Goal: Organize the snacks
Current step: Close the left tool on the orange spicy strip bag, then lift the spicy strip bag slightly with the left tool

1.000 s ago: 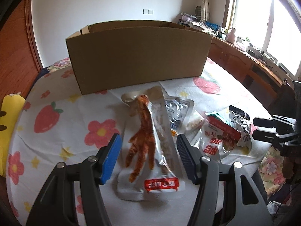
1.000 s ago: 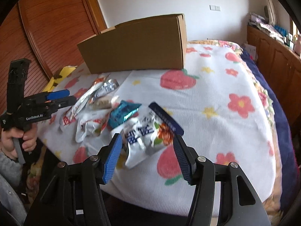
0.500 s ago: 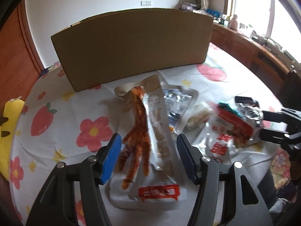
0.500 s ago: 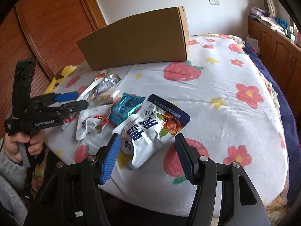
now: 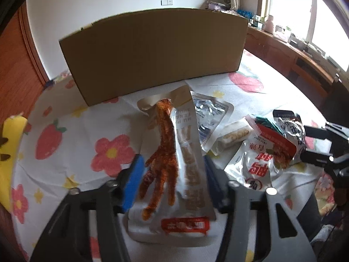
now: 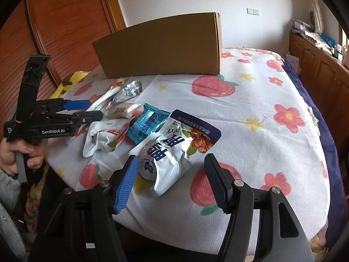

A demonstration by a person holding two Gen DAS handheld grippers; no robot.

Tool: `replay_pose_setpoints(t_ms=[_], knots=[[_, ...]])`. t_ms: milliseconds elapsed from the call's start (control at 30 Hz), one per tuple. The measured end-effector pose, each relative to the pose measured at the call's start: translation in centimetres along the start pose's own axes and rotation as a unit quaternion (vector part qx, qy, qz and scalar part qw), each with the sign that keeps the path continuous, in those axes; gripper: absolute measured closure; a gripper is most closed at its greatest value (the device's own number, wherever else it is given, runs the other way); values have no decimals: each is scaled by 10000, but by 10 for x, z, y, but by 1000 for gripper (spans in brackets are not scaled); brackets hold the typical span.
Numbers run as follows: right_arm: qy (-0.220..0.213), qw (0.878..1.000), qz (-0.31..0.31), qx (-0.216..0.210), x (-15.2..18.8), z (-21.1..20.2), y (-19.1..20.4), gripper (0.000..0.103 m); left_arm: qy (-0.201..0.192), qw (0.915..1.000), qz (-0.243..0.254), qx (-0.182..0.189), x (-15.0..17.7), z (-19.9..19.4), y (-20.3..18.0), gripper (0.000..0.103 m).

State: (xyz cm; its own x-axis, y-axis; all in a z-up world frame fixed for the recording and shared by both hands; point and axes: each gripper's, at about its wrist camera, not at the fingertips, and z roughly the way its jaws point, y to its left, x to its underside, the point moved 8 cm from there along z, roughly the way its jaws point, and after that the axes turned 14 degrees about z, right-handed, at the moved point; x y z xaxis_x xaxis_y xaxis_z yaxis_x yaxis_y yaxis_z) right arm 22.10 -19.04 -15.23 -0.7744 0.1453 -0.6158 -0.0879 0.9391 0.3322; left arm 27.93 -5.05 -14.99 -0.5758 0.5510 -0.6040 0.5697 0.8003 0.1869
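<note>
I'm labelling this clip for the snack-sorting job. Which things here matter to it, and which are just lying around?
Part of the job:
chicken-foot pack between the open left gripper
blue-topped pouch before the open right gripper
teal packet
cardboard box

Just lying about:
yellow cushion
wooden cabinets

The left gripper (image 5: pixel 172 182) stands open, its fingers (image 5: pixel 133 183) flanking a chicken-foot snack pouch (image 5: pixel 174 163) lying flat. Beyond the fingertips stands a cardboard box (image 5: pixel 157 52); other snack packets (image 5: pixel 257 152) lie right of the fingers.
</note>
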Motion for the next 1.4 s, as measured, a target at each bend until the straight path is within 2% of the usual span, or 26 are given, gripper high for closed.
replay_pose_setpoints(t_ms=[133,300,400,633,767,1033,1200,1400], knots=[[1,10000,9,2,0,0,0,39,-22,10000,36,-32,0,-11,6,69],[9,10000,27,-9,-1,1,-1,39,2,10000,-48,-74,0,-19,21,73],[20,10000,29,-6,-1,1,-1,39,21,9999,-65,-149,-2,-22,34,81],[47,10000,72,-43,-2,1,-1,38,265,9992,-57,-305,-3,-16,63,82],[78,9999,121,-80,-4,1,-1,38,389,9990,-18,-223,-4,-7,67,80],[128,9997,203,-90,-7,1,-1,38,258,9977,225,-577,-6,-8,59,86],[131,9997,219,6,-11,7,1,37,206,9988,33,-443,-7,-15,66,86],[128,9995,222,173,-19,18,5,29,107,9995,-6,-291,-5,-27,61,87]])
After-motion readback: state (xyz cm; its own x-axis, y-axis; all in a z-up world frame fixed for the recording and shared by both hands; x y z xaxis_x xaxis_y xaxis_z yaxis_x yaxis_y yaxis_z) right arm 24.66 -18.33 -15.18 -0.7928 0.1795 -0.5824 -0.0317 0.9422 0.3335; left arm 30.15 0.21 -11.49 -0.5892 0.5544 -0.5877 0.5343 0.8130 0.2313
